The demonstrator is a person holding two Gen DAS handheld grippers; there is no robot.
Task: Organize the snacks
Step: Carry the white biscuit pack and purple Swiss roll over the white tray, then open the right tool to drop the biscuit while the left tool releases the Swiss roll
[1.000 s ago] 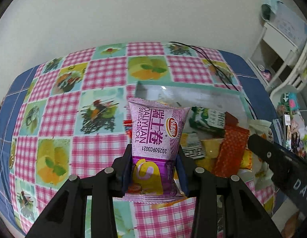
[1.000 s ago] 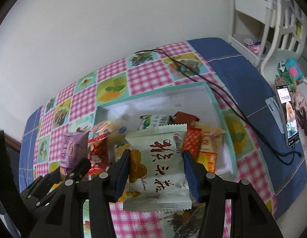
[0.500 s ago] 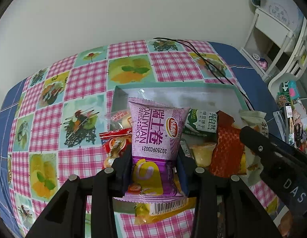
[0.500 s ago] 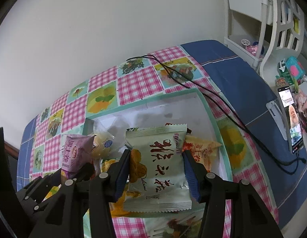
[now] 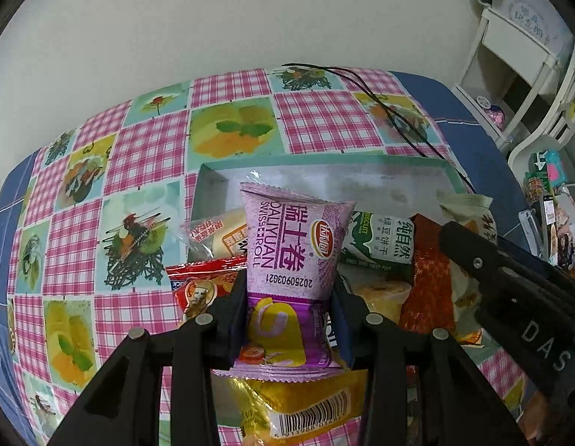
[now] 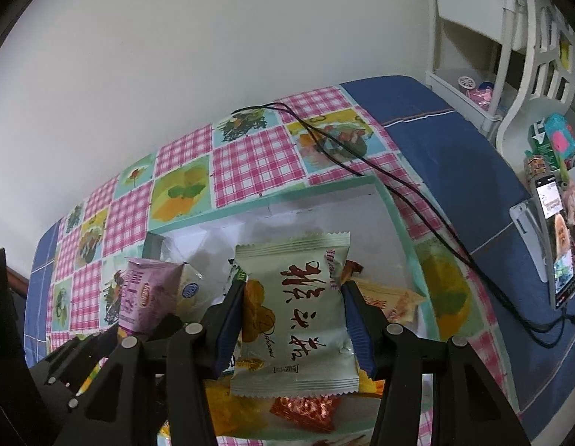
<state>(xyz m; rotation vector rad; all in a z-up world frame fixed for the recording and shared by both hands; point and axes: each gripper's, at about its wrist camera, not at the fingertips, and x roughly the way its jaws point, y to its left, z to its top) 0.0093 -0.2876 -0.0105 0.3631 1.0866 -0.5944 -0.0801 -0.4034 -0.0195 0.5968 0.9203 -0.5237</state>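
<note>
My left gripper (image 5: pixel 289 316) is shut on a purple Swiss roll packet (image 5: pixel 293 245), held upright over the near left part of a teal-rimmed white box (image 5: pixel 324 165). Inside the box lie several snacks: a red packet (image 5: pixel 202 282), a green biscuit packet (image 5: pixel 380 238), an orange-red packet (image 5: pixel 428 290) and a gold packet (image 5: pixel 306 405). My right gripper (image 6: pixel 293 319) is shut on a pale green pastry packet (image 6: pixel 298 308), hanging over the same box (image 6: pixel 399 223). The purple packet (image 6: pixel 148 293) and the left gripper (image 6: pixel 90 356) show at the lower left of the right wrist view.
The box sits on a pink checked tablecloth (image 5: pixel 138 156) with fruit panels, over a blue sheet (image 6: pixel 454 141). A black cable (image 6: pixel 380 174) runs past the box's far right corner. A phone on a stand (image 6: pixel 556 245) and a white shelf (image 6: pixel 484 55) stand to the right.
Both grippers have moved forward and down over the box with their packets held. The box and its snacks now fill more of each view.
</note>
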